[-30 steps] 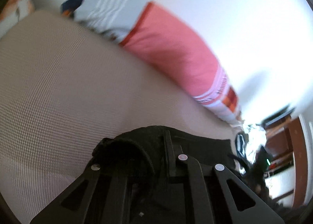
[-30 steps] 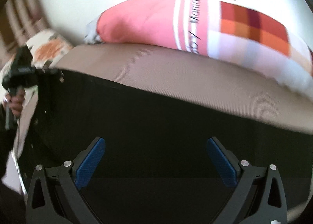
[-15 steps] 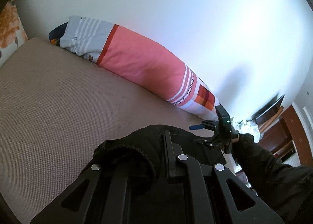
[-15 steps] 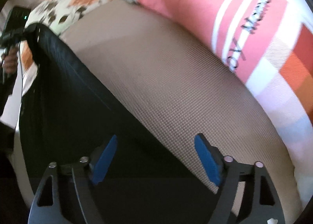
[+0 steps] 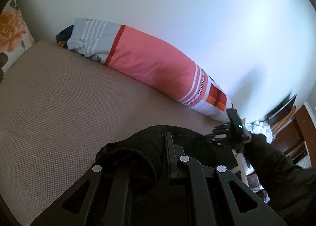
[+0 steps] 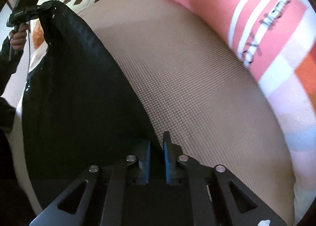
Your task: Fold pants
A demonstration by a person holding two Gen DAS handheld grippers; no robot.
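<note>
The right gripper [image 6: 156,147] has its jaws pinched narrow on an edge of the black pants [image 6: 75,91]. The left gripper [image 5: 150,158] is clamped on a bunched end. Between them the pants hang stretched above the tan bed [image 6: 187,72], reaching toward ten o'clock. No fold is laid yet, so I judge the task barely begun. A striped pillow [image 5: 154,66] lies at one o'clock.
</note>
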